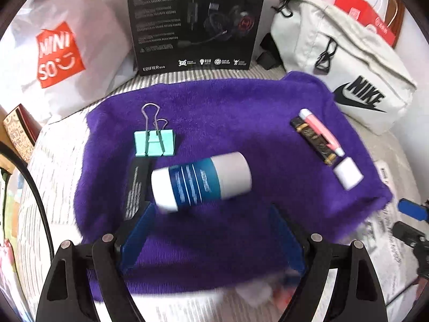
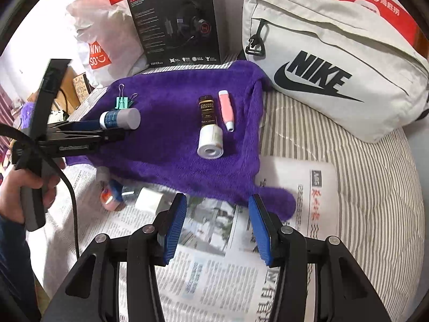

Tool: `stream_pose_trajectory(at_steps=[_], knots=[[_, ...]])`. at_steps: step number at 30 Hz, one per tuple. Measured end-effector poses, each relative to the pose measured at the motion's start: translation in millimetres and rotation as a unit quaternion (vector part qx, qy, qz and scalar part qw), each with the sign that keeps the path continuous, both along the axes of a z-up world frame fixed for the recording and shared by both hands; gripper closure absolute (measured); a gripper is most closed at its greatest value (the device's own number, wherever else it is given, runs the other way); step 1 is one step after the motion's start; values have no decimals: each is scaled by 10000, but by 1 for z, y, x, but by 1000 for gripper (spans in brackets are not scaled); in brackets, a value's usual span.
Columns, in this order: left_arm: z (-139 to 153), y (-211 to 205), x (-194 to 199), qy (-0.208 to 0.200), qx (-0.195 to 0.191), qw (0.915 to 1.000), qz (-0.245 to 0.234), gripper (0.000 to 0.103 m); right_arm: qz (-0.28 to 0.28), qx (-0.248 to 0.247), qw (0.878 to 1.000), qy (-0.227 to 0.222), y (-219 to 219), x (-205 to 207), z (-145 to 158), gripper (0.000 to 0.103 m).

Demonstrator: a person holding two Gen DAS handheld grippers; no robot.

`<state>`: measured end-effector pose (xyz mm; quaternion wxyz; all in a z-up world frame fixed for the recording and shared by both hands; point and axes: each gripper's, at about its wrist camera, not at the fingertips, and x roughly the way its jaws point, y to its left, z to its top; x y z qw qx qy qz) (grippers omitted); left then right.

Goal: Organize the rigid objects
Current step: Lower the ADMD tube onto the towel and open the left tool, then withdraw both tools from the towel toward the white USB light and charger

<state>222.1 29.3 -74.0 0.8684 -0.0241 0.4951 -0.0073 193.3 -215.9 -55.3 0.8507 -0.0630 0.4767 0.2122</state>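
Purple towel [image 1: 228, 112] spread on a striped bed [image 2: 348, 177], with newspaper [image 2: 203, 263] under its near edge. On the towel, far left: a mint binder clip [image 1: 155, 143], wire handles pointing away. Just nearer than the clip: a blue and white tube [image 1: 201, 180] with a grey cap, lying on its side, blurred, ahead of the left gripper [image 1: 211, 238]. Jaws of that gripper spread wide, nothing between the blue pads, tube apart from them. On the right part of the towel: a dark brown tube [image 2: 206, 111] and a pink pen-like stick [image 2: 225, 110] lying side by side, just apart; a white roll [image 2: 210, 142] touching the near end of the brown tube.

Right gripper [image 2: 217, 232] above the newspaper at the towel's near edge, jaws partly apart and empty. Person's hand [image 2: 29, 193] on the left gripper's handle, seen from the right wrist view. More small items [image 2: 128, 196] on the newspaper near that hand, too blurred to name.

Behind the towel: a black headset box [image 1: 195, 21] upright, a white shopping bag [image 1: 61, 53] to its left, a pale waist bag [image 2: 329, 61] to its right.
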Motion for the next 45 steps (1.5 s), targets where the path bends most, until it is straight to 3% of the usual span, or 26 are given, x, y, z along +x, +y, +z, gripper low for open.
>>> stream_pose_trajectory(at_steps=[6,14,23,29,38,45], knots=[[18,-3,-35,-150,-34,9999,-19,17,-111,162,9998,6,0,-20,1,55],[4,-4,-64,-94,-252,9996,59,18,-74,201,9997,100,2,-46,-6,55],[-14,-11,-66,53,-336,9992,198,19,-110,201,9997,60,-6,-68,-8,55],[-23,-7,-58,88,-415,9982,430,27,-93,56,9999,120,-11,-72,-17,55],[-28,-7,-69,26,130,9996,250,35,-100,97,9998,174,-9,-74,-24,55],[-27,1,-75,-65,20,9994,344,35,-7,119,9998,153,-2,-74,-25,55]])
